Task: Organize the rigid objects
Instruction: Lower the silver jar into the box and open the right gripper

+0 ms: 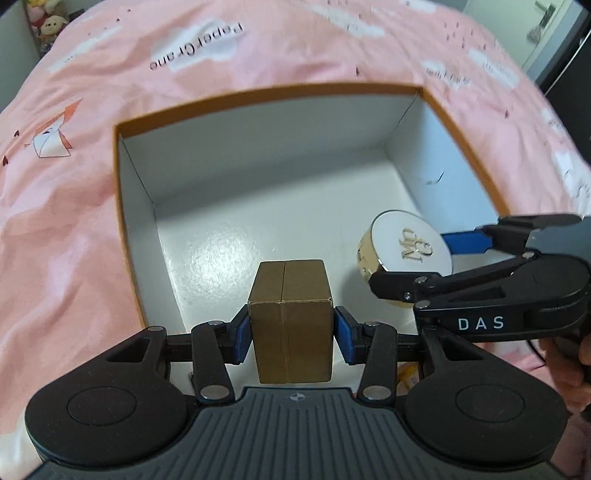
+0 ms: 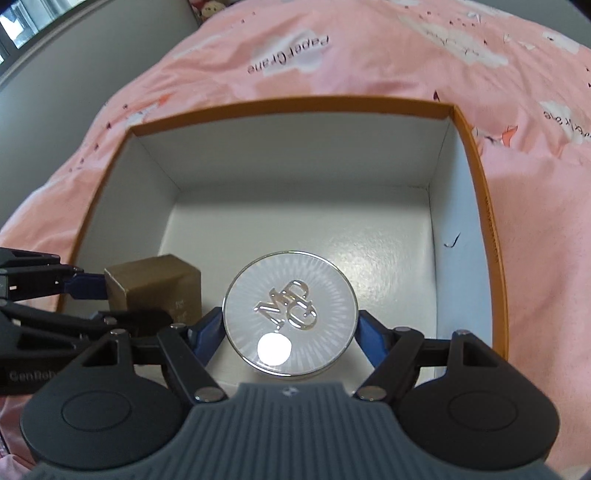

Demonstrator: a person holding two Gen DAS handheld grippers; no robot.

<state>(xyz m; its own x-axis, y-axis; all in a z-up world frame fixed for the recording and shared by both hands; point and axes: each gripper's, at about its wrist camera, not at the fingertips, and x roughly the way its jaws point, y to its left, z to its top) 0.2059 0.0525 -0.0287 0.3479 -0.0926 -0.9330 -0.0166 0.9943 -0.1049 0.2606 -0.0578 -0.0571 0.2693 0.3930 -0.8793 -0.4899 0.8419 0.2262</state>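
My left gripper (image 1: 291,328) is shut on a small brown cardboard box (image 1: 290,317), its blue pads (image 1: 242,338) pressed on the two sides. It holds the box over the near part of an open orange-rimmed box (image 1: 258,96) with a white inside. My right gripper (image 2: 290,328) is shut on a round white tin (image 2: 290,314) with a raised silver monogram on its lid. The tin hangs over the same box's floor, beside the brown box (image 2: 159,288). In the left wrist view the tin (image 1: 410,247) and the right gripper (image 1: 417,258) show at the right.
The orange-rimmed box (image 2: 476,166) lies on a pink bedspread (image 1: 74,206) printed with white clouds and paper cranes. Its white floor (image 2: 332,236) shows bare beyond the held things. Stuffed toys (image 1: 48,22) sit at the far left, and a grey door (image 1: 546,22) at the far right.
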